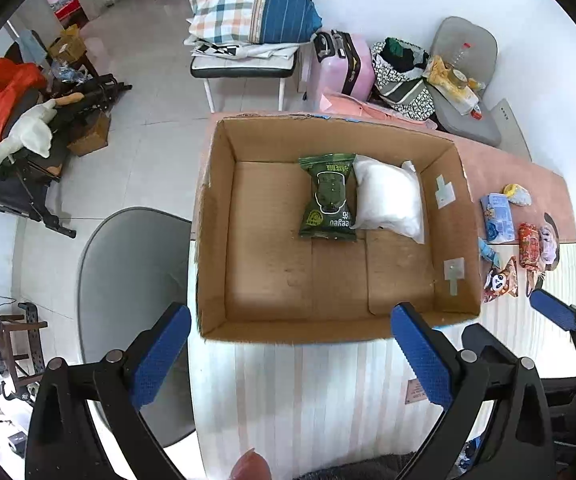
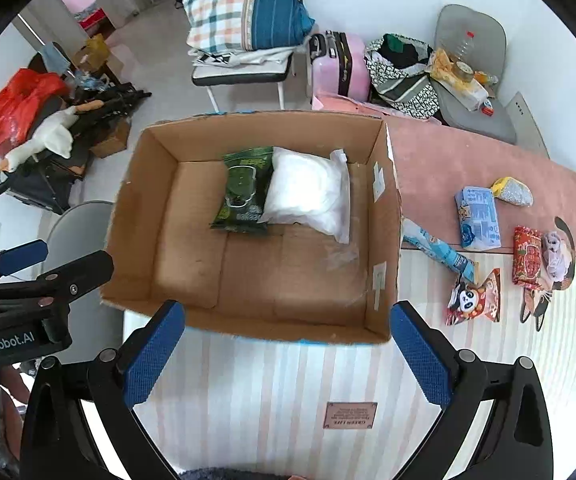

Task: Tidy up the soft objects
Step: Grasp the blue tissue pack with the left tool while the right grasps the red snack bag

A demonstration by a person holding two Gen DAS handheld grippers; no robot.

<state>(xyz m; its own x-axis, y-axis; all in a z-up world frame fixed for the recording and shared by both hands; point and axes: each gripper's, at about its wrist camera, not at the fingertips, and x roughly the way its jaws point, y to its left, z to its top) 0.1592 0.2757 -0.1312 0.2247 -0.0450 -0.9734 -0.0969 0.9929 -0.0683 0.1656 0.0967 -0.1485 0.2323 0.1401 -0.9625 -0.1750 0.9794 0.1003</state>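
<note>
Both tongs, left [image 1: 290,356] and right [image 2: 286,354], stand apart, empty. Cardboard box [image 2: 388,240] at 12 o'clock holds green packet [image 2: 244,196] touching white bag [image 2: 308,200]. Loose packets [image 2: 478,218] lie at 2 o'clock on the worktop [image 2: 468,160].

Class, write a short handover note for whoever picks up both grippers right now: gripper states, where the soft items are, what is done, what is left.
Left gripper: open, holding nothing, hovering before the box.
Right gripper: open, holding nothing, near the box's front edge.
Done: green pack and white bag lie side by side in the box.
Left: on the table to the right of the box, blue pack, yellow-grey pouch, long blue packet, panda bag, red pack, purple toy.
</note>
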